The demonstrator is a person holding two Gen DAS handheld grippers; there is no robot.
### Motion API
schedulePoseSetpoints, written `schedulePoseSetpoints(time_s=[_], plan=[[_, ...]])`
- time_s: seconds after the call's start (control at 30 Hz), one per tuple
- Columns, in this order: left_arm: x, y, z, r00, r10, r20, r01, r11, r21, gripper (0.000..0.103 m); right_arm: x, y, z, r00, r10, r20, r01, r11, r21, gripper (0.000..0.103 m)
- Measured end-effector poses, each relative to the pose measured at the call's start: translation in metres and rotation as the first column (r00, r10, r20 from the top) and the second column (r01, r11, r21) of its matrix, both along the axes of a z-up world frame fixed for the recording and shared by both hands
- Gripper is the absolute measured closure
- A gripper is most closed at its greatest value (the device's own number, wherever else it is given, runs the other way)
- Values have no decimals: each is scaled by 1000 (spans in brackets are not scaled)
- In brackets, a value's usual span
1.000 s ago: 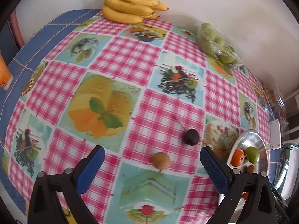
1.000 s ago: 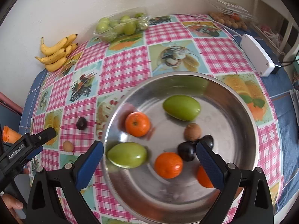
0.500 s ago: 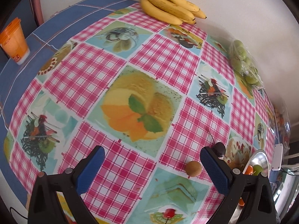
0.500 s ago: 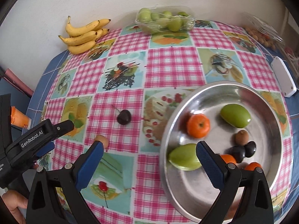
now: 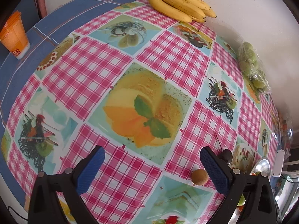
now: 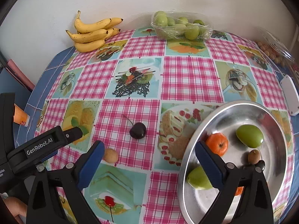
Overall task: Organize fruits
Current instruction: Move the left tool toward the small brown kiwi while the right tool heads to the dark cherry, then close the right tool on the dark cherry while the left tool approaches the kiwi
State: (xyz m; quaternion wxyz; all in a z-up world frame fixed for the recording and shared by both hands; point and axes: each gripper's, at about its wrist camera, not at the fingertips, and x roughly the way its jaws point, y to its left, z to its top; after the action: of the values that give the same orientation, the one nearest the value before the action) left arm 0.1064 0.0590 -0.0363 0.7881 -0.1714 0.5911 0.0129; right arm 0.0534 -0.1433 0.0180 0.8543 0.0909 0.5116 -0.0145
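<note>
My right tool has just been closing slightly; its jaws stand wide with nothing between them. My left tool is also spread wide and empty. On the desk, a dark cherry and a small brown fruit lie near the front edge, beside the metal bowl holding a tangerine.

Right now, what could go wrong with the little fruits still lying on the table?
The dark cherry and the small brown fruit are round and lie loose on the tablecloth, so a nudge from a finger might roll them away. The brown fruit sits close to the right gripper and the left gripper, both open, so the two could bump. The metal bowl already holds several fruits; a dropped one could knock them.
</note>
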Motion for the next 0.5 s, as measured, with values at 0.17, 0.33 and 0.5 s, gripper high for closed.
schedulePoseSetpoints(time_s=[0.17,0.33,0.5], plan=[[6,-3,-3,1000,11,-5,-11,1000,-6,0,11,5,-9,1000,15,-26,-16,999,-40,24],[14,-7,-8,1000,9,-13,-9,1000,-2,0,22,4,-20,998,18,-59,-20,999,-29,37],[21,-6,-14,999,19,-26,-19,1000,-19,0,33,9,-28,996,36,-78,-38,999,-23,46]])
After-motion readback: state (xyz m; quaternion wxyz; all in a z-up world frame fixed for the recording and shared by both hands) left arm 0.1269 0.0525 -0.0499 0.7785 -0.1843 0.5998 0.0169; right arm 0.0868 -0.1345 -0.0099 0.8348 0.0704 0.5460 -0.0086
